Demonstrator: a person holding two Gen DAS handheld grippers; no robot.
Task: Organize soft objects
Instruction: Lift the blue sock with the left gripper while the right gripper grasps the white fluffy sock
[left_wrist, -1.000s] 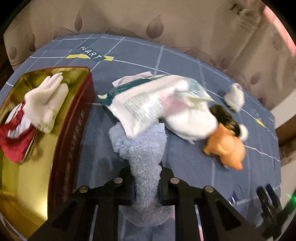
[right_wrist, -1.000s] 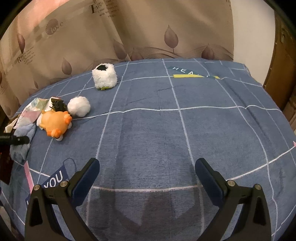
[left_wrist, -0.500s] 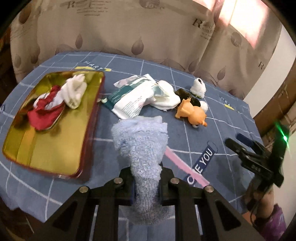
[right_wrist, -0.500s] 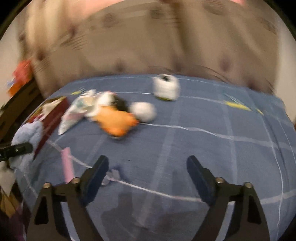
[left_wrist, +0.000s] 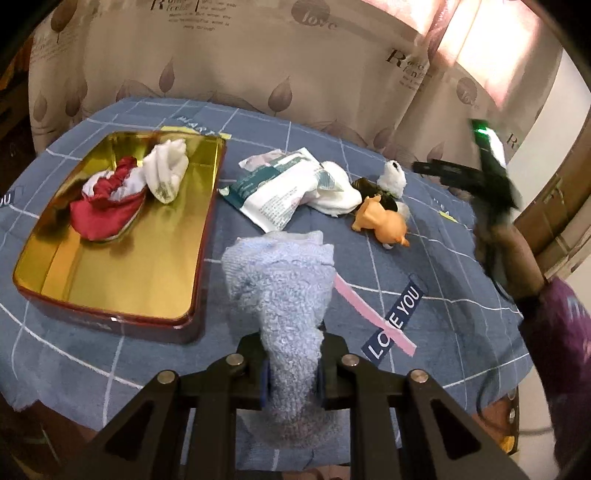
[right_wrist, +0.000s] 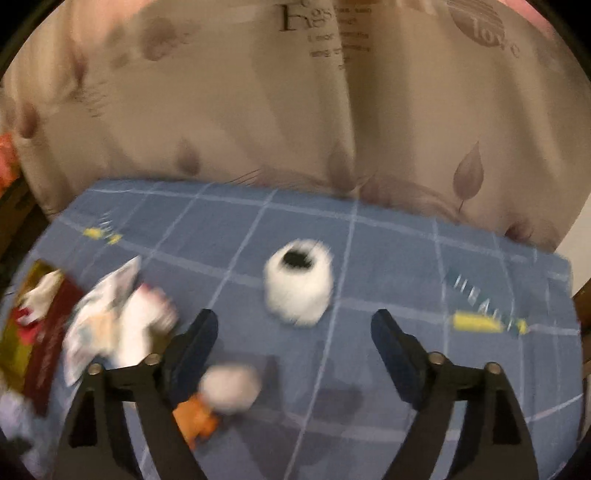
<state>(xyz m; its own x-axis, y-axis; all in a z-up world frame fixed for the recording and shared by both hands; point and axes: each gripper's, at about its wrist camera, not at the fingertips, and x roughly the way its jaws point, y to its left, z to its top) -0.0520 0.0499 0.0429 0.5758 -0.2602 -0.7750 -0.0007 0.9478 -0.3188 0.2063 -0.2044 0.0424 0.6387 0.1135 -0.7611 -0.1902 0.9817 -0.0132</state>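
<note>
The left gripper (left_wrist: 291, 373) is clenched on a blue towel (left_wrist: 284, 288), its pads pinching the fluffy cloth low down so that the free end stands up above the jaws, lifted clear of the blue checked tablecloth (left_wrist: 443, 325). To the left on the cloth sits a tin (left_wrist: 110, 317) with a gold inside and dark red wall; in its far half lie a red cloth (left_wrist: 103, 214) and a white sock (left_wrist: 166, 173), touching one another. Beyond the towel, near the middle of the table, a printed packet (left_wrist: 273, 192) lies partly over a white cloth (left_wrist: 336, 192), and just to their right are an orange plush (left_wrist: 384, 221), a dark item (left_wrist: 369, 186) and a small white plush (left_wrist: 394, 176), all bunched close together. A strip reading LOVE YOU (left_wrist: 397, 319) is printed on the tablecloth, crossed by a pink band (left_wrist: 369, 314). The right gripper (right_wrist: 295, 332) shows in the left wrist view at the far right, blurred and held up by a hand (left_wrist: 513, 254) with a purple sleeve (left_wrist: 565, 343). In its own blurred view its jaws stand released and have just been opening a little, with nothing pressed between them; the white plush (right_wrist: 299, 284) lies on the table beyond the fingers, and the orange plush (right_wrist: 195, 417) with a white ball (right_wrist: 231, 387) lies low by the left finger. A beige leaf-print curtain (left_wrist: 258, 62) hangs behind the table
</note>
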